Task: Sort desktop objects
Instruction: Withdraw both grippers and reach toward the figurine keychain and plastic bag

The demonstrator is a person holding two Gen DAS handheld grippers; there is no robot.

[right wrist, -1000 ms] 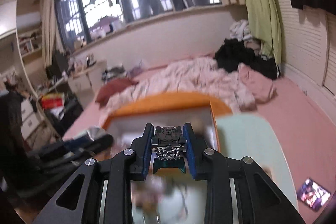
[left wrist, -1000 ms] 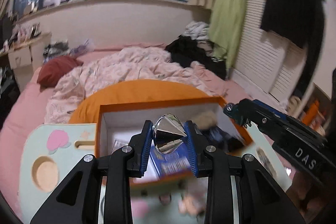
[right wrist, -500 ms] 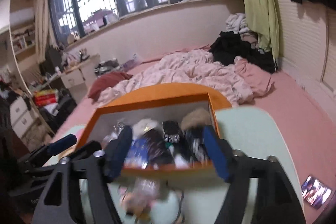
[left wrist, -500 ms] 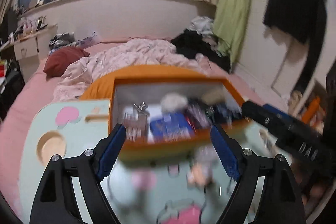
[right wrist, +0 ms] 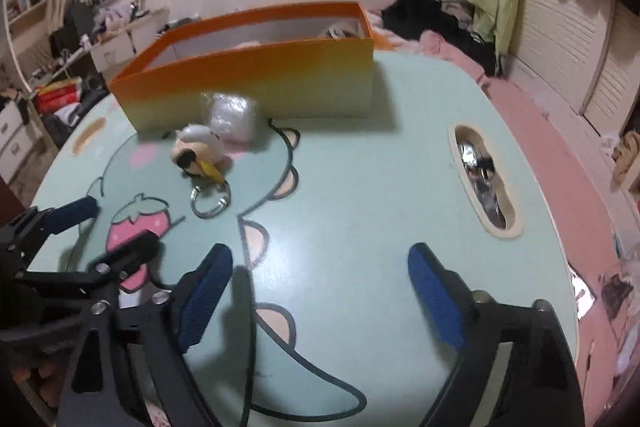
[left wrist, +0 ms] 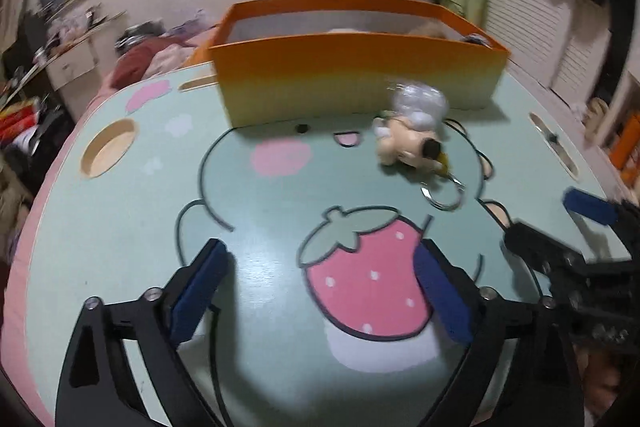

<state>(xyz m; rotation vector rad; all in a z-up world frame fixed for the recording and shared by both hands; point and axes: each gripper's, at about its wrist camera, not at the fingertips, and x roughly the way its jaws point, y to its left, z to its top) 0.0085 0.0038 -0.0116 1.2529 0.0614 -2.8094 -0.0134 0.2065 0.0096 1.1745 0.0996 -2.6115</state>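
An orange box point(left wrist: 352, 75) stands at the back of the mint-green table point(left wrist: 120, 227); it also shows in the right wrist view point(right wrist: 256, 83). A plush keychain toy point(left wrist: 408, 145) with a metal ring point(left wrist: 444, 193) lies in front of the box, next to a clear plastic-wrapped item point(left wrist: 418, 101). The toy point(right wrist: 196, 151) and the wrapped item point(right wrist: 232, 115) also show in the right wrist view. My left gripper point(left wrist: 320, 291) is open and empty above the strawberry picture. My right gripper point(right wrist: 320, 295) is open and empty over the table's front right part.
A round cup hole point(left wrist: 106, 149) is at the table's left. An oval slot point(right wrist: 484, 179) with small metal items is at its right. A bed with clothes point(right wrist: 432, 15) lies behind the table. Slatted doors point(right wrist: 580, 39) are on the right.
Both grippers opened over the box, letting go of a silver cone (left) and a small dark object (right). Both then drew back and down to low over the table's front.
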